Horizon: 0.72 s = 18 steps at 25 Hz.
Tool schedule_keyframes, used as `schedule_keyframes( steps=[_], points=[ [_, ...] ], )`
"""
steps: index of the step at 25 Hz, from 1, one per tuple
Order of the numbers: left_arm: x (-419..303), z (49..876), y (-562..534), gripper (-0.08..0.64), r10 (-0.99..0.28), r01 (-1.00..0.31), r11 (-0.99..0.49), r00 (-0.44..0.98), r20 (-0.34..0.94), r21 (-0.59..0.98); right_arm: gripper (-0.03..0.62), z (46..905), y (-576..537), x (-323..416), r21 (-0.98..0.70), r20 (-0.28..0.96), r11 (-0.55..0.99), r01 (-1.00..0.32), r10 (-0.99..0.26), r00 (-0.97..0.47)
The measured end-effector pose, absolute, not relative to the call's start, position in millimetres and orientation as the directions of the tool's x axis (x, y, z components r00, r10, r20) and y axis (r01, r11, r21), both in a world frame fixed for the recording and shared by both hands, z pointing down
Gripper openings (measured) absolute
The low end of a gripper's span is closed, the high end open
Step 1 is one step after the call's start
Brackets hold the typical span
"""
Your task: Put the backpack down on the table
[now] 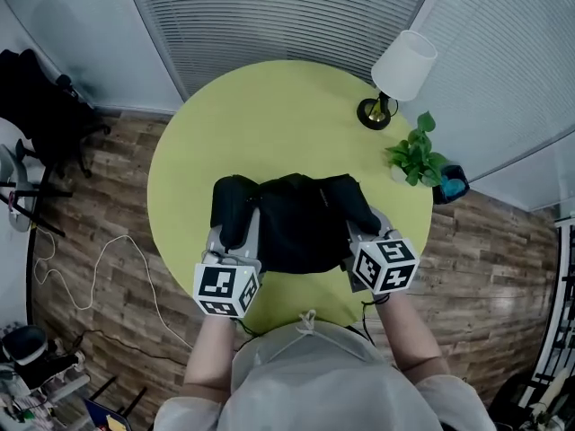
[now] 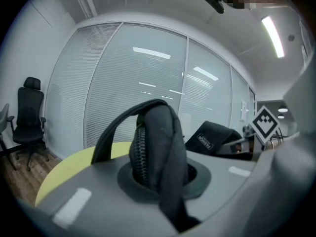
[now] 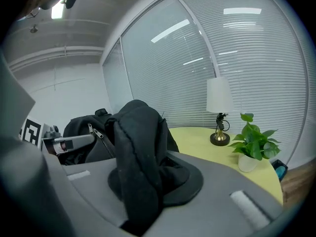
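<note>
Backpack [image 1: 301,218], black and crumpled, sits in the lower middle of the head view, over the near part of the round yellow-green table [image 1: 269,106]. Whether its underside rests on the tabletop or hangs just above it cannot be told.

The left gripper [image 1: 235,239] clamps the bag's left end. In the left gripper view its jaws are pinched narrow on a fold of black fabric with a zipper [image 2: 139,157] running up it, and a strap [image 2: 116,125] arches off to the left. The right gripper [image 1: 361,233] clamps the bag's right end. In the right gripper view its jaws are closed narrow on a thick bunch of the black cloth. The rest of the bag, with its zipper pulls, lies at left centre of that view.

At the table's far right edge, in the upper right of the head view, stand a lamp [image 1: 395,74] with a white shade and a small potted plant [image 1: 416,151]. Both are well apart from the bag. A black office chair [image 1: 45,115] stands on the wooden floor at the upper left, and a pale cable [image 1: 99,268] trails across the floor at the lower left.
</note>
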<state>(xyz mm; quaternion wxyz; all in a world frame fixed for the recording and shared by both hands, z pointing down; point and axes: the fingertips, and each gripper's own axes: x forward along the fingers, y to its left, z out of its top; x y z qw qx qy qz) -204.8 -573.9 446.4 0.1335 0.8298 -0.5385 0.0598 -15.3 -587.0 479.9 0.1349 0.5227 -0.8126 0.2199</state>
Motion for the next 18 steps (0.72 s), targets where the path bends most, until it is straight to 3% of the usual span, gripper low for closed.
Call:
schedule_keyframes(
  steps=[18],
  points=[
    [-215, 495, -594, 0.029, -0.852, -0.895, -0.382, 0.437, 0.288, 0.229, 0.034, 529, -609, -18, -0.237, 0.526, 0.316, -0.919, -0.753, -0.395]
  ],
)
